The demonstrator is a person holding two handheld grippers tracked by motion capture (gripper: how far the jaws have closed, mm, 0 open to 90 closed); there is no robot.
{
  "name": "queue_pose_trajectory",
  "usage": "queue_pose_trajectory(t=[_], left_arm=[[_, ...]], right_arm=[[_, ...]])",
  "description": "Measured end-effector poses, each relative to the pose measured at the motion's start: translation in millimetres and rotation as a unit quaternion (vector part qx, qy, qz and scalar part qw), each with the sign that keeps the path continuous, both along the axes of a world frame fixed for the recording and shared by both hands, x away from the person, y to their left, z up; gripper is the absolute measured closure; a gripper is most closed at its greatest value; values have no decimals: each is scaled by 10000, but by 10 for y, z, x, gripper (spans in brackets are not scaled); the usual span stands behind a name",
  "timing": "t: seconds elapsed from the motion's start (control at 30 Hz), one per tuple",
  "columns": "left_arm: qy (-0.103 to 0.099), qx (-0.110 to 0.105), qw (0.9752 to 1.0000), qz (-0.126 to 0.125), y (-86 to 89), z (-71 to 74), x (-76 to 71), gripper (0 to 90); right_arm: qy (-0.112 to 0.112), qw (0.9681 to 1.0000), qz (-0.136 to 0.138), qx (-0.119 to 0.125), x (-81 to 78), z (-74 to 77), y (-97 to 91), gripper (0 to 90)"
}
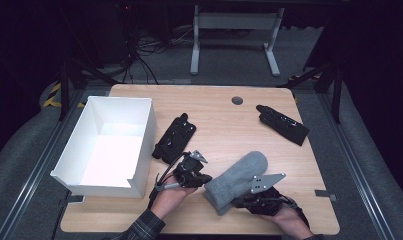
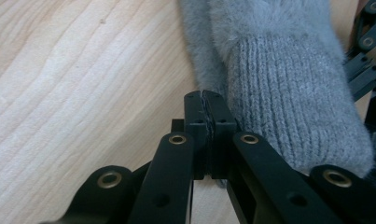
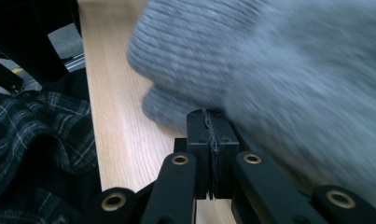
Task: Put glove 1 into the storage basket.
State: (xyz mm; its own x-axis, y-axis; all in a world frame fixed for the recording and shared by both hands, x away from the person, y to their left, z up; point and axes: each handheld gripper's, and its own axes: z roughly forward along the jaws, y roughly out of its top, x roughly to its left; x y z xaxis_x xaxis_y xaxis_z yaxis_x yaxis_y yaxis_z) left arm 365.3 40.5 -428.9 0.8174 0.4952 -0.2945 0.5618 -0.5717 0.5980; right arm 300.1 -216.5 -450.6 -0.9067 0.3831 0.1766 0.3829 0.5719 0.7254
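right gripper [image 3: 208, 114]: near edge of table, jaws pressed together at the cuff end of the grey mitten [image 1: 237, 179]. Looks like fabric pinched at the tips, but that view is blurred, can't confirm.
left gripper [image 2: 205, 95]: jaws pressed together, tips against the mitten's left edge where the knit cuff meets the fuzzy part. Whether any fabric is caught between them, can't tell.
mitten: lies flat on the table [image 1: 224, 120] near the front edge, between the two grippers, fingertip end pointing away and right.
black glove [image 1: 174, 138]: just beyond the left gripper, flat, beside the box.
white box [image 1: 91, 176]: left side, open top, nothing seen inside.
second black glove [image 1: 282, 124]: far right, well apart.
risk 1: thin pinch on fuzzy pile, mitten could slip out on lift.
risk 2: if one gripper has no fabric, mitten hangs from one corner and swings.
risk 3: a low carry to the box may drag the black glove or catch the box wall.
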Motion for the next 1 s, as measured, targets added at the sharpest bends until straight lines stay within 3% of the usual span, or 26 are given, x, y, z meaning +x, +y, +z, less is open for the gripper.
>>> queue_pose_trajectory(t=[0.13,0.23,0.33,0.5,0.63,0.77,1.0], left_arm=[[64,-85,9999,-90,-23,42,-40,894],[36,-16,9998,-214,-64,45,-92,894],[-16,209,9994,-259,-92,-7,-115,883],[-108,190,9996,-181,-59,3,-88,820],[-250,-85,9995,-143,-30,94,-26,653],[-485,-203,9983,-256,-103,183,49,514],[-694,-381,9963,-336,-356,282,190,331]], right_arm=[[-12,9999,-5,142,-18,50,-53,895],[-21,9998,-24,211,-55,89,-135,895],[-16,9999,-47,140,-74,72,-157,894],[-6,10000,35,16,-59,17,-95,879],[-31,9999,-72,-112,-62,20,-167,751],[-99,9987,-386,-310,-54,1,-368,635],[-347,9929,-1002,-534,-16,-9,-681,495]])
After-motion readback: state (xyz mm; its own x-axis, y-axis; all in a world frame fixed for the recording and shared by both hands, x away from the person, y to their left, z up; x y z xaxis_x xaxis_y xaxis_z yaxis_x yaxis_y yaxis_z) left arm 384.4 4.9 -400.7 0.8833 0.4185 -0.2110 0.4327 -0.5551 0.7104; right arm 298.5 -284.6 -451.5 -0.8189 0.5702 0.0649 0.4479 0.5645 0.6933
